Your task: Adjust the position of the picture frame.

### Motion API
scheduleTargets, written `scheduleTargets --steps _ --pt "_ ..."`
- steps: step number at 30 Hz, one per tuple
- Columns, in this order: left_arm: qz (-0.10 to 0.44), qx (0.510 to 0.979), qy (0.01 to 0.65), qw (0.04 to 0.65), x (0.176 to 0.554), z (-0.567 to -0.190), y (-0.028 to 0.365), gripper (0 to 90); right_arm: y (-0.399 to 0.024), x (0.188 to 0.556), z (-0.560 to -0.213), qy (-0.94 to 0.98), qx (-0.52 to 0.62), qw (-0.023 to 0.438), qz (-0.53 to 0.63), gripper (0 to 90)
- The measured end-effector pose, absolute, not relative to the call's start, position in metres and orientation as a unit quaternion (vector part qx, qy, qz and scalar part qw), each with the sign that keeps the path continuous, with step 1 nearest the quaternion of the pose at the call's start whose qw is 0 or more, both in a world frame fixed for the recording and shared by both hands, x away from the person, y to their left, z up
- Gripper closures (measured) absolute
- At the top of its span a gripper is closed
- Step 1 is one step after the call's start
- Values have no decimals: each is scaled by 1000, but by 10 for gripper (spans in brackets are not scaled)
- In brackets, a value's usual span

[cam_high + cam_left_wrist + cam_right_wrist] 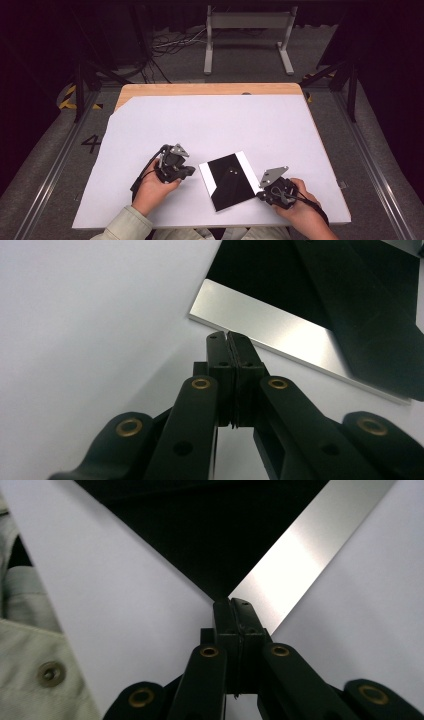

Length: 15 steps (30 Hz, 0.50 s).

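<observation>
A flat square black plate (227, 182) with a bright silver strip along two opposite edges lies on the white sheet near the table's front edge, turned slightly askew. My left gripper (192, 171) rests on the sheet just left of it. Its jaws are shut with nothing between them, and its tips (229, 337) stop a little short of the silver strip (270, 330). My right gripper (259, 195) is at the plate's right side, also shut and empty. Its tips (232, 605) point at the near corner of the plate (290, 555); whether they touch it I cannot tell.
The white sheet (215, 125) covers most of a wooden table (200, 89). A pale sleeve (30, 645) shows beside the right gripper. Beyond the table, a white metal stand (247, 30) and loose cables (165, 47) are on the floor.
</observation>
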<state>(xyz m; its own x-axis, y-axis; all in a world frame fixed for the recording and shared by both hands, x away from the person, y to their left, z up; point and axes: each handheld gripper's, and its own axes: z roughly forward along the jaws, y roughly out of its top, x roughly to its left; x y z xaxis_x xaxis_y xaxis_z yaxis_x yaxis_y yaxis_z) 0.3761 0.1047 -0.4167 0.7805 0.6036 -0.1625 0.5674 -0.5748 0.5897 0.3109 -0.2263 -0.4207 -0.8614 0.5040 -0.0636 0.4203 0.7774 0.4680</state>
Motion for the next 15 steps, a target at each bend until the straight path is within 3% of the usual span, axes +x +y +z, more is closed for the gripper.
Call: scheduleTargets --steps 15 --pt "73 866 377 320 396 -423 117 892 -214 372 -423 918 289 137 236 900"
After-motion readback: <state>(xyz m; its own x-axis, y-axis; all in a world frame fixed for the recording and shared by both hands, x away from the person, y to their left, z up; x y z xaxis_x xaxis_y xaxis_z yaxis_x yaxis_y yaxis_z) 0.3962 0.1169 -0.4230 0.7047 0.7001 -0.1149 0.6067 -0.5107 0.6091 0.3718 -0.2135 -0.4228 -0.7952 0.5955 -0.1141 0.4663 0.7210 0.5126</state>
